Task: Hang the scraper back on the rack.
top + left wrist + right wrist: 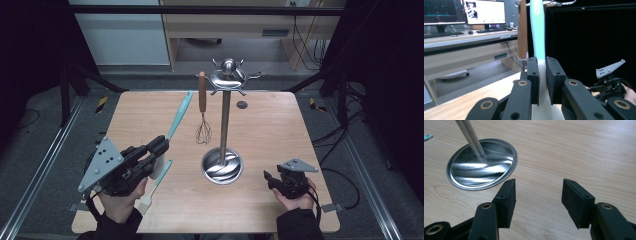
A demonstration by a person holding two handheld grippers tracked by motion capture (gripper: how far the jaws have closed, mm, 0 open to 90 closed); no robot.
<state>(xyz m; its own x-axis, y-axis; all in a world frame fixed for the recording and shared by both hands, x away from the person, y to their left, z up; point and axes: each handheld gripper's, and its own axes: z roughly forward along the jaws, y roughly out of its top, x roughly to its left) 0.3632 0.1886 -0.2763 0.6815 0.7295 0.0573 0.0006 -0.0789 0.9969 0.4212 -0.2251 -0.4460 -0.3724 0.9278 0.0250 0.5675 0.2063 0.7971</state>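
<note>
Left gripper [159, 145] is clamped on the white blade end of a teal spatula [181, 112], handle slanting up toward the rack [226, 80] top, near the hanging whisk [202, 127]. In the left gripper view the jaws pinch the pale blade with the teal handle [537, 30] rising straight ahead, beside the whisk's wooden grip. Right gripper [270, 180] rests low on the table [270, 120] by the rack's steel base [481, 166], jaws wide apart, nothing between them.

Risks, as I judge them:
- Grip is on the soft blade, far from the hanging end, so the handle may wobble or twist in the pads (flexible silicone, prob.) and miss a hook.
- Handle tip could knock the whisk and set it swinging, or unhook it.
- A push on the rack top could tip it; base isn't held.
- A 2nd teal-handled tool [155, 185] lies just under the left hand; could get bumped.

Writing: none legible on the tools or rack; monitor screens in the left gripper view are too blurred to read.
</note>
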